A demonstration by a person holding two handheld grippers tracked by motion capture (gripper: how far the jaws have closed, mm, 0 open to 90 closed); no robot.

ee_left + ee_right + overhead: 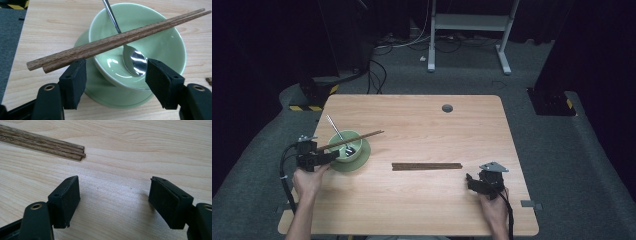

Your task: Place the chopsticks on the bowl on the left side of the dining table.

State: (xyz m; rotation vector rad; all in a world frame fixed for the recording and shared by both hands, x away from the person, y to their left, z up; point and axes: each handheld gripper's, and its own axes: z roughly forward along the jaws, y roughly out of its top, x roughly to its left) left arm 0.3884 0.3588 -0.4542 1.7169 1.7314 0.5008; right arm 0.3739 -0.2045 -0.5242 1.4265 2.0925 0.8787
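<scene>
A pale green bowl (pixel 343 138) (pixel 160 42) stands on a matching saucer (pixel 363 158) (pixel 112 98) at the table's left. A metal spoon (pixel 335 128) (pixel 133 60) lies in it, handle leaning over the far rim. A pair of wooden chopsticks (pixel 362 137) (pixel 112 41) rests across the bowl's rim. My left gripper (pixel 329 157) (pixel 116 82) is open just in front of the bowl, its jaws wide to either side of the near wall and touching nothing. My right gripper (pixel 471 181) (pixel 115 200) is open low over bare wood, a short way from the end of a bundle of chopsticks (pixel 427 166) (pixel 45 143).
The wooden table (pixel 422 210) has a cable hole (pixel 447 108) near its far edge. The bundle lies flat across the table's middle. Grey carpet, cables and a white desk frame (pixel 469 22) lie beyond the table.
</scene>
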